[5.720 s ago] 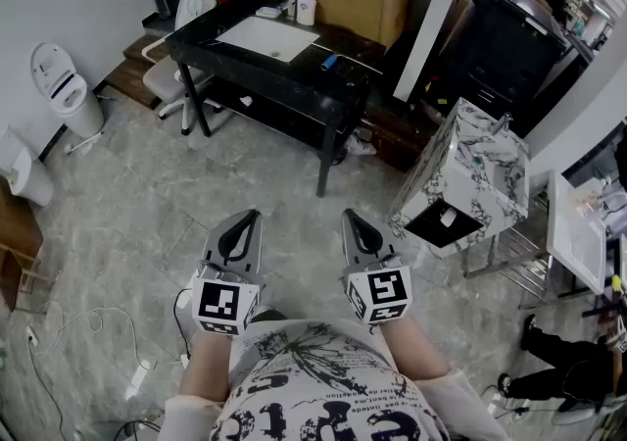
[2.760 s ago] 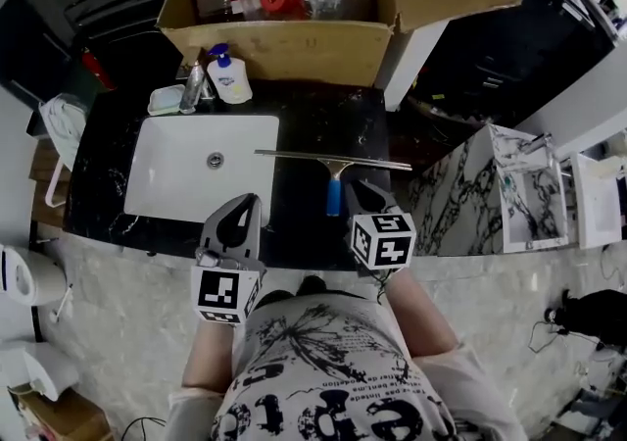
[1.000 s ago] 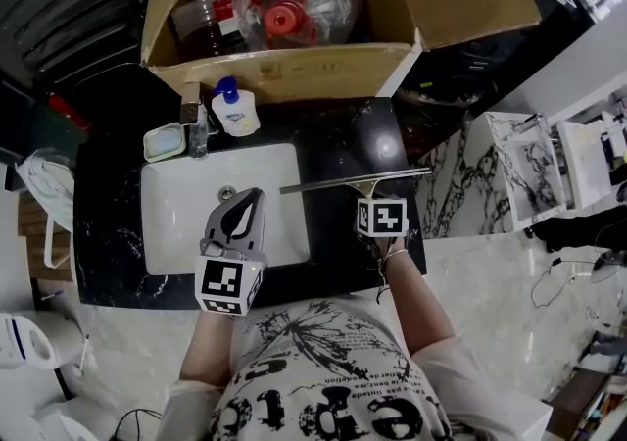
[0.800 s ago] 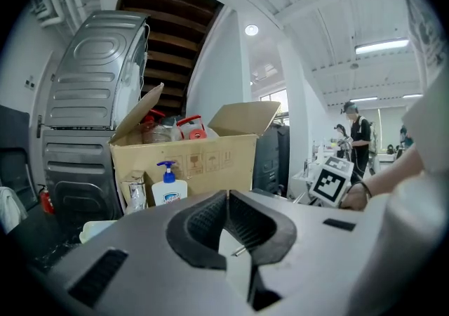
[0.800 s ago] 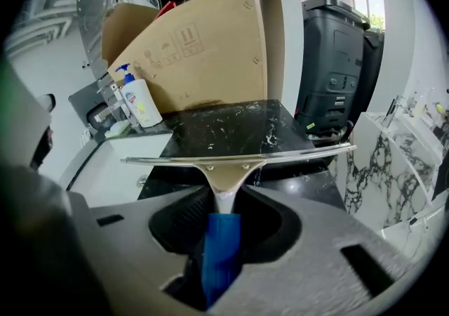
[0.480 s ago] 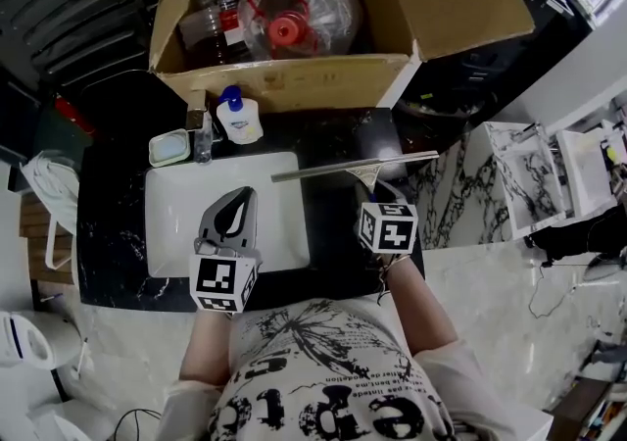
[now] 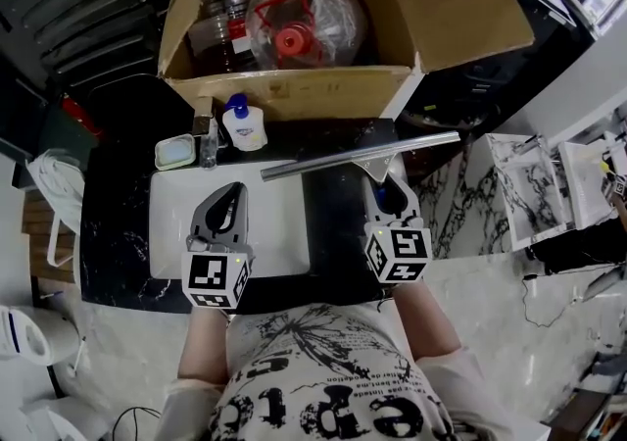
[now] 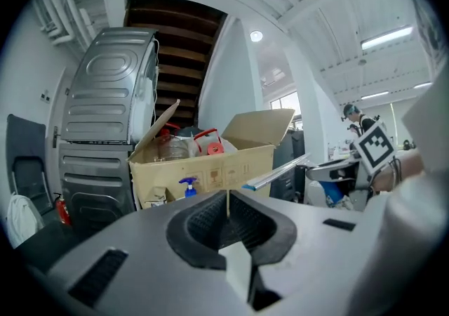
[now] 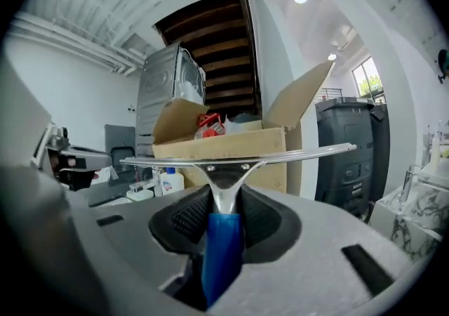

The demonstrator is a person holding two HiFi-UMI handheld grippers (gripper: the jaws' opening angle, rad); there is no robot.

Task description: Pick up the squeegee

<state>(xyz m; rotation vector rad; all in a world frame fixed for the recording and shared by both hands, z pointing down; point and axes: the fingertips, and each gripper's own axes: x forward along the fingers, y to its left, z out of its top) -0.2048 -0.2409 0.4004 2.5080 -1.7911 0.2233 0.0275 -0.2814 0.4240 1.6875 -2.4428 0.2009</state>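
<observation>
The squeegee (image 7: 358, 156) has a long metal blade and a blue handle (image 9: 222, 251). It is up off the black counter (image 7: 333, 233), its blade level and crosswise in front of the cardboard box. My right gripper (image 7: 385, 192) is shut on the blue handle, whose neck and blade (image 9: 231, 159) stick out beyond the jaws in the right gripper view. My left gripper (image 7: 227, 216) hovers over the white sink (image 7: 171, 223), jaws shut with nothing between them (image 8: 228, 213). In the left gripper view the squeegee blade (image 8: 277, 173) shows at the right.
An open cardboard box (image 7: 294, 86) with bottles and a bagged red item stands behind the sink. A soap pump bottle (image 7: 242, 125), a faucet (image 7: 208, 135) and a soap dish (image 7: 174, 150) line the sink's back edge. A marble-patterned cabinet (image 7: 509, 184) is at the right.
The right gripper closed on the squeegee's handle on the counter and has lifted it, turning from pointing down to nearly level. The blade has risen toward the box. The left gripper rose slightly.
</observation>
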